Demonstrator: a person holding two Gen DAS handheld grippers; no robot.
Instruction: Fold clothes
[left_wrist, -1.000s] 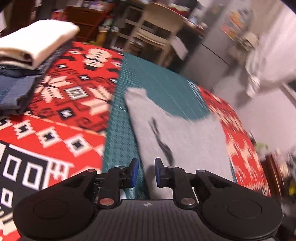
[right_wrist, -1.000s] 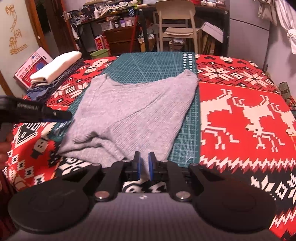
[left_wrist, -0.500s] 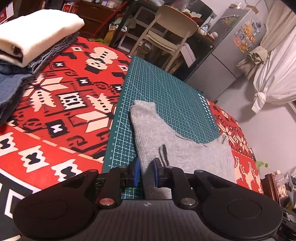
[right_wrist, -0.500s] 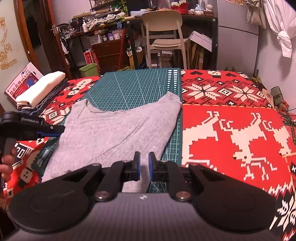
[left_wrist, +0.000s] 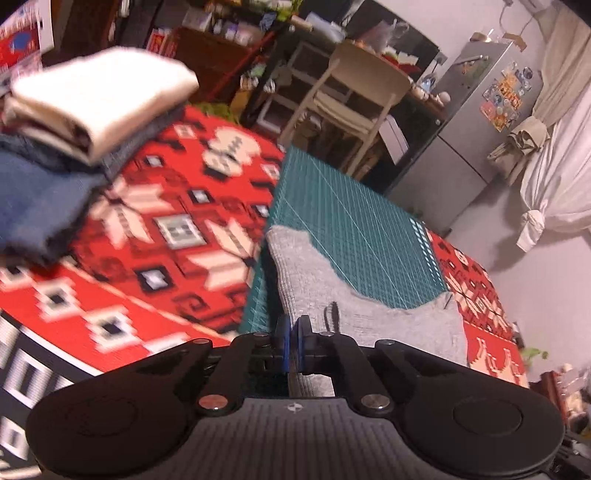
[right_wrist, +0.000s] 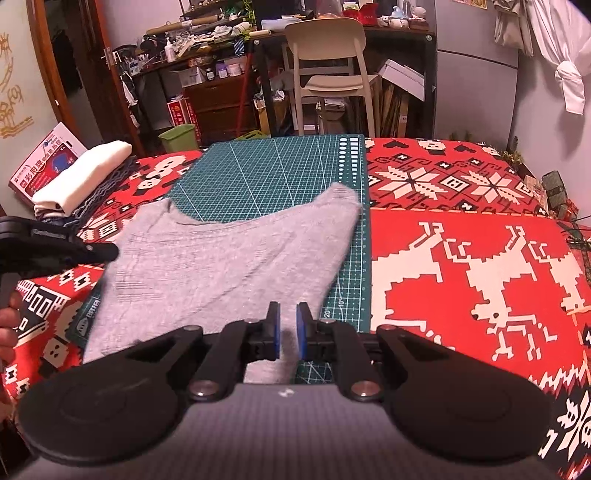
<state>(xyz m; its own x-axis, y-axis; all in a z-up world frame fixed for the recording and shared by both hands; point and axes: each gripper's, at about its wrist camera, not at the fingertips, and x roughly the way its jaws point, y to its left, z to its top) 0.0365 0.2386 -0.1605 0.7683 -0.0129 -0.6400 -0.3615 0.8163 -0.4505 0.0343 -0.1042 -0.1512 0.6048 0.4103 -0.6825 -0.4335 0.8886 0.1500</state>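
Left gripper (left_wrist: 293, 341) pinches shut on the near edge of the grey knit top (right_wrist: 221, 266) spread across the green gridded cutting mat (right_wrist: 280, 166); right gripper (right_wrist: 287, 334) clamps its near hem, fingers slightly apart.

folded stack (right_wrist: 83, 177) crowds mat's (right_wrist: 266, 173) left

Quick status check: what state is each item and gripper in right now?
Grey shirt: spread on the green mat, not yet folded.
Left gripper: shut on the shirt's edge.
Right gripper: narrow gap, shirt between; grip unclear.
Clothes stack: folded, at table's edge.
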